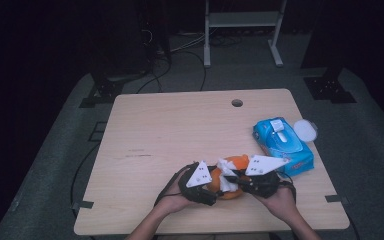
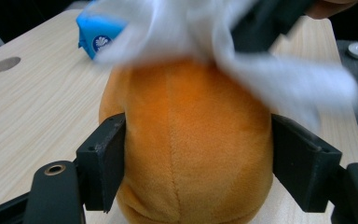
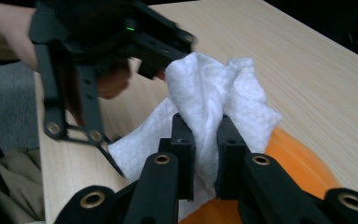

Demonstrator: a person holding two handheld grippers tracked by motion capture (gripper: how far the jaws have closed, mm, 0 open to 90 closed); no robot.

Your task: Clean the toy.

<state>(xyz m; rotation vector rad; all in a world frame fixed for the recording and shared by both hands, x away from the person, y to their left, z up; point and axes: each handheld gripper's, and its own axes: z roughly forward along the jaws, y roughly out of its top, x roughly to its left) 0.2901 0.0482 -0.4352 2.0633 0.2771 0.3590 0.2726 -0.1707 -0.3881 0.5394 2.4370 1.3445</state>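
The orange plush toy [image 1: 231, 176] sits on the table [image 1: 180, 130] near the front edge, between the person's two hands, and everything else is best placed from it. The left gripper [image 1: 215, 186] comes at the toy from its left and clamps it: in the left gripper view the two black jaws press into the toy's [image 2: 191, 144] sides, dimpling the fabric a little. That looks like a steadying grip, meant to keep the soft body from sliding or rolling while the other hand works on it.

The right gripper [image 1: 232, 176] comes in from the toy's right, its jaws drawn narrow and pinching a white wipe [image 3: 209, 112]. The wipe bunches up above the jaws and drapes down over the toy's [image 3: 303, 163] top, so I'd judge it is being used to clean the surface. The wipe [image 2: 261, 60] is blurred in the left gripper view, which suggests it is moving.

The blue wipe pack [image 1: 282, 144] lies behind and to the right of the toy, close to the right hand, probably so that a fresh sheet is within easy reach. Just past the pack, farther from the toy, a small white lid [image 1: 305, 130] lies at the table's right edge. Whether it belongs to the pack I can't tell.
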